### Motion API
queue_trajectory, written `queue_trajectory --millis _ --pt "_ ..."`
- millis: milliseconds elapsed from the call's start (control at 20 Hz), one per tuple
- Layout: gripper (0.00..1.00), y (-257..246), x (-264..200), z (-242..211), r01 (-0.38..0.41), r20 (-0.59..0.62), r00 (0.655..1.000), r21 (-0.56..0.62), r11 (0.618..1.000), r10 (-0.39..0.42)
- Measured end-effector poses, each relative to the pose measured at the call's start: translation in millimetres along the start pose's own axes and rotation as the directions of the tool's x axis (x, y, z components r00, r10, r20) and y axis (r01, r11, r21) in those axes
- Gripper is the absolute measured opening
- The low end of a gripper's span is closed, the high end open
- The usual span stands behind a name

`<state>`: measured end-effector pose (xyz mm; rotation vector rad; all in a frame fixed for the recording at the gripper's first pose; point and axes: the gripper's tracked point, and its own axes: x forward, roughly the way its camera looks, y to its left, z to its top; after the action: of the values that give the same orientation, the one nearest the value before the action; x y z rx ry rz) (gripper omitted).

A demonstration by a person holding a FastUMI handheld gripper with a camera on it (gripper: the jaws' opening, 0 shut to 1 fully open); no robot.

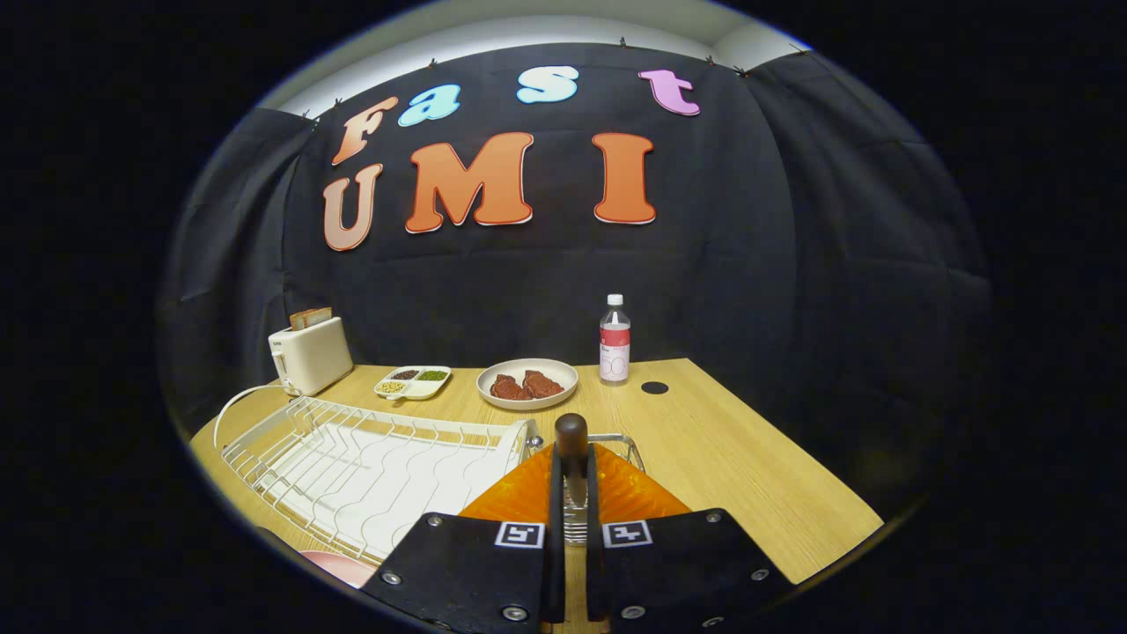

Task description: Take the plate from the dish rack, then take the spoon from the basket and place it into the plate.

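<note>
Black cloth backs a wooden table [748,475] where the gripper [570,480] has its fingers closed narrow on the spoon [570,440], dark handle up, over the wire basket [616,440] beside the dish rack [370,467] near the front edge. Spoon step under way, I'd judge – next it needs lifting to the plate [339,565], a pink rim at the front edge. One toaster [310,354], one bottle [615,340], two food dishes [526,384] – all at the back edge
</note>
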<state>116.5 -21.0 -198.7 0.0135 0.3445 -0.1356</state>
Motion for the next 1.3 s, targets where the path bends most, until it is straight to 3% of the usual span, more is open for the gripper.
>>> queue_trajectory --millis 400,900,1300 --pt "0.1 5 -24 53 -0.016 0.113 0.993 -0.016 1.0 0.017" --pt "0.1 54 -94 100 -0.19 0.202 0.959 -0.056 0.98 0.197" --pt "0.1 98 -133 79 -0.328 0.176 0.926 -0.07 0.942 0.335"
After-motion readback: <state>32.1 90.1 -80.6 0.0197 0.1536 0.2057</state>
